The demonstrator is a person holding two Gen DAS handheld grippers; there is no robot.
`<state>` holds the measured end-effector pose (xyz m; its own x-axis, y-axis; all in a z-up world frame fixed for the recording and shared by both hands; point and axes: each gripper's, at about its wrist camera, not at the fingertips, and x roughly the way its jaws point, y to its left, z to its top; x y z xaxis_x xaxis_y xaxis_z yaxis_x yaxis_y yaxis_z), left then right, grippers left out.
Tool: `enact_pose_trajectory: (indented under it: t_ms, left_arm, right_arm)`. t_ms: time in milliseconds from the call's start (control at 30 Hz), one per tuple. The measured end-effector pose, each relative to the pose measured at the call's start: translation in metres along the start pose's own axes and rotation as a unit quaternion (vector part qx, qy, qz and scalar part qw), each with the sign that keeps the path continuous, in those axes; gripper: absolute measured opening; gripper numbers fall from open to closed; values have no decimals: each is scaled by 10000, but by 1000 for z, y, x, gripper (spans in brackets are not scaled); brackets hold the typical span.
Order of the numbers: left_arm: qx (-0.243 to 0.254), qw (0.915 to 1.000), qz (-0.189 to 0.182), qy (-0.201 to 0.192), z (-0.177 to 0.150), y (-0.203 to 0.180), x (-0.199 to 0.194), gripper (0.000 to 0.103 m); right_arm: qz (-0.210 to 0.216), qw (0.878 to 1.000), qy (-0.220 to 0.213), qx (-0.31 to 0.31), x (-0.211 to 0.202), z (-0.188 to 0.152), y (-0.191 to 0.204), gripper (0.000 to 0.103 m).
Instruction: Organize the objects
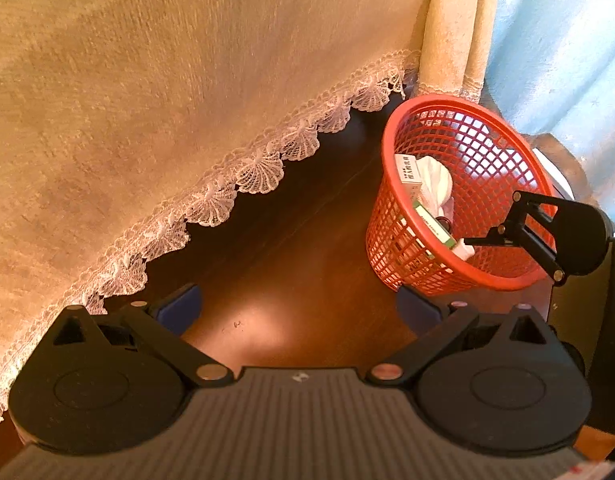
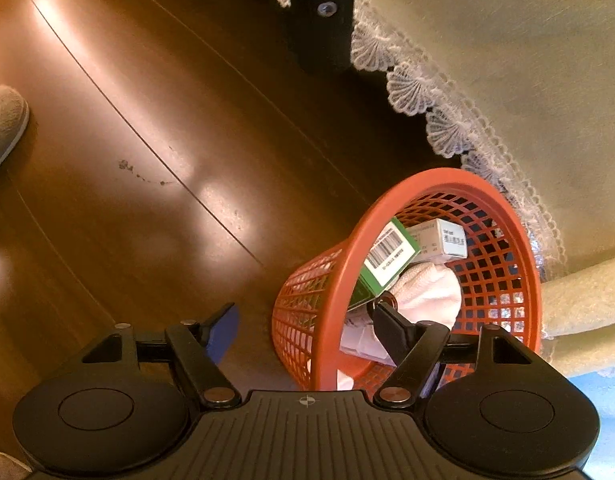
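Note:
A red mesh basket (image 1: 391, 236) (image 2: 327, 320) stands on the dark wooden floor beside a draped table. Inside it lie a green-and-white box (image 2: 387, 256) (image 1: 435, 226), a white box (image 2: 443, 240) (image 1: 407, 168) and a crumpled white cloth (image 2: 427, 292) (image 1: 437, 180). My right gripper (image 2: 307, 332) (image 1: 519, 224) is open and straddles the basket's near rim, one finger outside and the other inside among the contents, holding nothing. My left gripper (image 1: 298, 310) hovers open and empty over the bare floor, left of the basket.
A beige tablecloth (image 1: 167, 100) (image 2: 527, 80) with a white lace hem hangs close behind the basket. Light blue fabric (image 1: 567, 40) lies to the right of it. A person's grey slipper (image 2: 3, 120) rests on the floor at far left. Open floor (image 2: 147, 160) lies between.

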<state>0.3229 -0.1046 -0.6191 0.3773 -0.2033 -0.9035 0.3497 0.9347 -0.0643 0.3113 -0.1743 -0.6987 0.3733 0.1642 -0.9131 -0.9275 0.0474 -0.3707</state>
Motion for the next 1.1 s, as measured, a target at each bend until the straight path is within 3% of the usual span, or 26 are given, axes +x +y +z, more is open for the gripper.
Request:
enact_pose_trajectory:
  t_ms: [367,667,867,1100]
  left_arm:
    - [-218,9997,-54,73,1,-5,-44,101]
    - [-344,9992,-61,205,30,-12,-142,101]
    - [-333,9993,-51,135,67,-18,-232,101]
    - [-168,9998,-52,9,112,-23,-344,102]
  right_arm:
    - [124,9997,102,200,-56,5,-3,71]
    - [245,9925,294,1162,-164,16,-46,71]
    - [250,9745,389,2198,-262,38,-81,71]
    - [233,9384,428,3422,-377,67,-114,71]
